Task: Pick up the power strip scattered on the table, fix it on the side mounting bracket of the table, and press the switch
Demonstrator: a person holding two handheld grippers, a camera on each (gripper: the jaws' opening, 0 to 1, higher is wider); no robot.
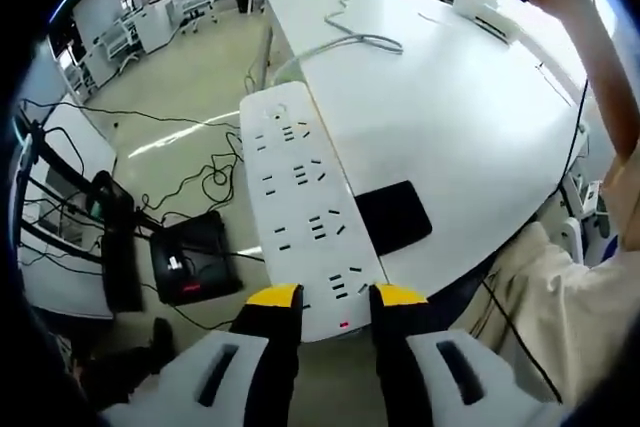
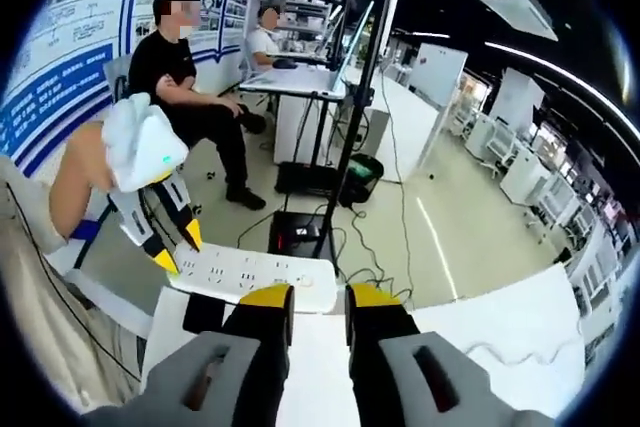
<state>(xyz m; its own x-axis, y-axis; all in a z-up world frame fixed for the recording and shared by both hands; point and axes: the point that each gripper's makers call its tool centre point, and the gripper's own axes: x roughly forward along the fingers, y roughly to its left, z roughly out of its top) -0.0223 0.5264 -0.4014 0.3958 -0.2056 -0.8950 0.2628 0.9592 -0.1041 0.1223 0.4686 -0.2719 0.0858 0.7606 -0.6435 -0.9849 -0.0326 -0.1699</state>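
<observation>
Power strip (image 1: 305, 217) sits along the white desk (image 1: 470, 117) edge, office floor below.
Left gripper (image 1: 335, 296) fingers clamp the strip's near end; right gripper (image 2: 307, 296) fingers hover apart above it. Cables trail across the floor (image 1: 190, 77); two people sit at workstations.

Each grey plastic claw carries two black jaws capped with yellow tips: the left claw (image 1: 335, 295), the right claw (image 2: 308, 296). A black slot marks each grey jaw housing. The person wears pale beige clothing (image 1: 560, 317)
</observation>
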